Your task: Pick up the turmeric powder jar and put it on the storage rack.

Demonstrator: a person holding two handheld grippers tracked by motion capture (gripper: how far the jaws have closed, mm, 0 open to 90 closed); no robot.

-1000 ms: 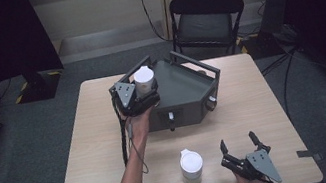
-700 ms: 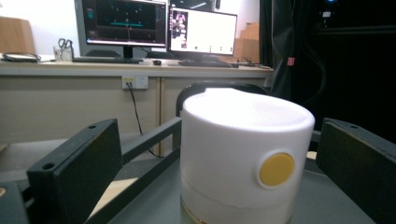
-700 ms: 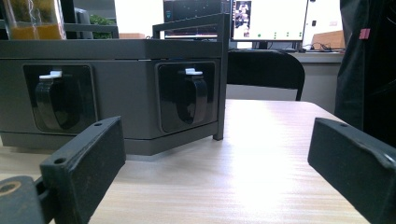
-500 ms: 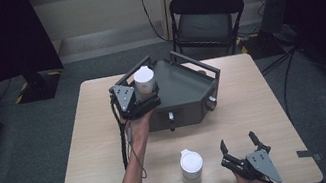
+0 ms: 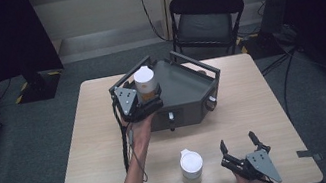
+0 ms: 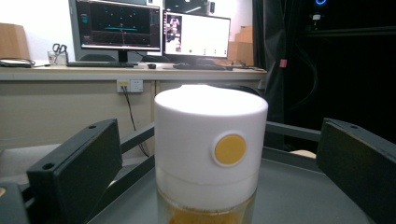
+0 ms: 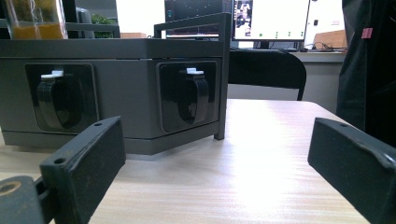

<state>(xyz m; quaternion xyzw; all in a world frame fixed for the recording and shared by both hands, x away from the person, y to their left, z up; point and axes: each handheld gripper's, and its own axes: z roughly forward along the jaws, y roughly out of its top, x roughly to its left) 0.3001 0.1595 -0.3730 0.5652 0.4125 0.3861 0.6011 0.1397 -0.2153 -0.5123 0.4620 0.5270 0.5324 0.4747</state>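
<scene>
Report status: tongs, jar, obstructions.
Left tongs open around jar on grey tray. Right tongs open, low over table. Second jar beside them. Nothing blocking.

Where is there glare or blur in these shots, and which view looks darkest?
Left gripper view: the white lid is blown out on top, monitors behind are soft. Right gripper view: glare on the table, near jaws blurred. High view: darkest, with black corners, though the jar in the left gripper reads clearly.

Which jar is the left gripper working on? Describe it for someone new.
Start at the dark grey tray mid-table. At its left corner, between the open left gripper, stands a white-capped jar of amber contents. Its twin stands on bare tabletop nearer the person.
</scene>
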